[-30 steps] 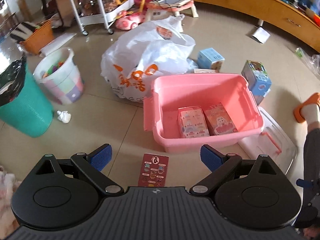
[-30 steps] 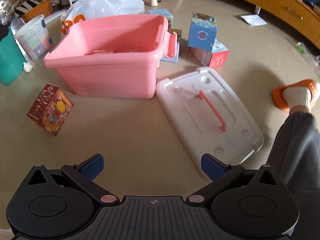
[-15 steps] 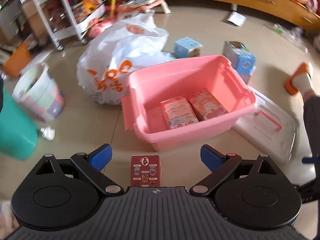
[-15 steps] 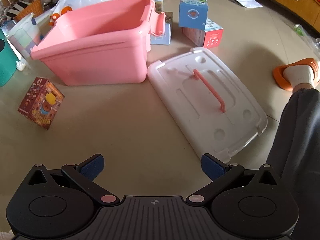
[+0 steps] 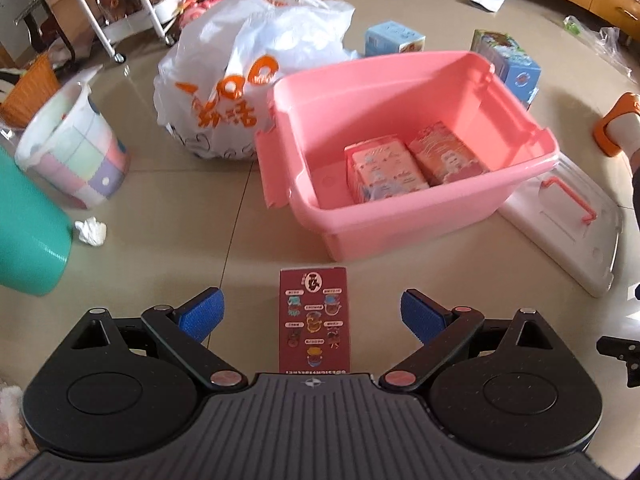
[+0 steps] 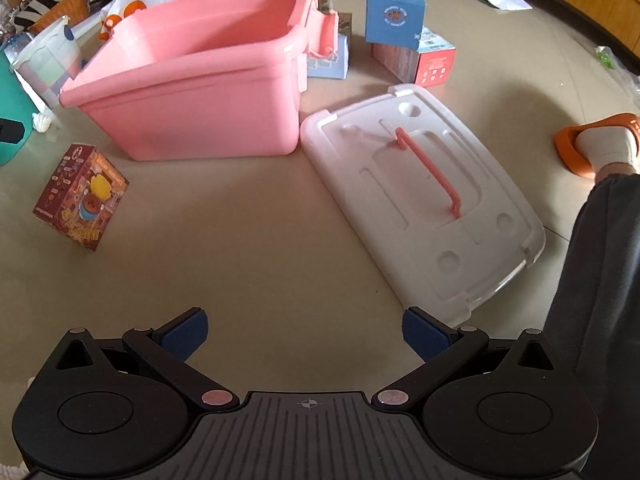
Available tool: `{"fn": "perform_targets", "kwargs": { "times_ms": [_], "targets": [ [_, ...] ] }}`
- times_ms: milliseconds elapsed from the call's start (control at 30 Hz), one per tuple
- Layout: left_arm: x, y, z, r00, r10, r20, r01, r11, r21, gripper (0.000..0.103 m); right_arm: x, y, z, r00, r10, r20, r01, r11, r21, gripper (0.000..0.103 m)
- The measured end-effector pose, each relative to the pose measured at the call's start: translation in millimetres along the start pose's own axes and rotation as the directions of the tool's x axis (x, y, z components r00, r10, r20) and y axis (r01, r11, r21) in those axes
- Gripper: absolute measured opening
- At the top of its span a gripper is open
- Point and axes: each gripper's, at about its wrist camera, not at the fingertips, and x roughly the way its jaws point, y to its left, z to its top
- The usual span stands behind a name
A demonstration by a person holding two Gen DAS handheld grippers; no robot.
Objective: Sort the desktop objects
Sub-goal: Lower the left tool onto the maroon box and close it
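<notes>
My left gripper (image 5: 312, 314) is wide open around the dark red box (image 5: 314, 320), not touching. It looks light cardboard, so I'd squeeze its flat sides gently. It stands just before the pink bin (image 5: 516, 196). My right gripper (image 6: 306, 334) is open, empty.

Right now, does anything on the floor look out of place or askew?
Yes. The white bin lid lies flat on the floor beside the open pink storage bin, not on it. The dark red toy box stands alone on the floor, and a crumpled tissue lies nearby.
</notes>
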Motion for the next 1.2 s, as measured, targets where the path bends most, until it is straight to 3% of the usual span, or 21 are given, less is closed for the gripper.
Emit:
{"fn": "perform_targets", "kwargs": {
  "times_ms": [400,700,867,967,1133,1200],
  "targets": [
    [64.1,-2.4,-9.2,0.994,0.009,-0.109,-0.010,1.000,-0.005,0.097,12.9,0.2,-0.3,0.999,-0.010,-0.033,0.010,1.000,0.005,0.103],
    [104.7,3.1,-22.2,0.977,-0.014,-0.215,-0.005,0.996,-0.084,0.097,25.4,-0.4,3.2,0.998,-0.011,-0.060,0.011,1.000,0.013,0.103],
    [118.6,2.3,-30.6,0.973,-0.030,-0.229,0.000,0.992,-0.128,0.097,29.7,-1.8,2.9,0.997,-0.009,-0.072,0.011,1.000,0.021,0.103],
    [125.8,1.0,-34.3,0.970,-0.029,-0.243,-0.008,0.989,-0.151,0.084,31.7,-3.4,2.7,0.997,-0.008,-0.079,0.011,0.999,0.030,0.103],
    [129.5,-5.5,-37.8,0.969,0.034,-0.246,-0.067,0.990,-0.127,0.071,35.4,-6.0,2.1,0.996,-0.009,-0.088,0.013,0.999,0.046,0.103],
    [130.5,-7.7,-38.6,0.970,0.038,-0.240,-0.070,0.990,-0.123,0.071,36.2,-6.3,2.3,0.996,-0.007,-0.089,0.012,0.999,0.048,0.103]
  ]
}}
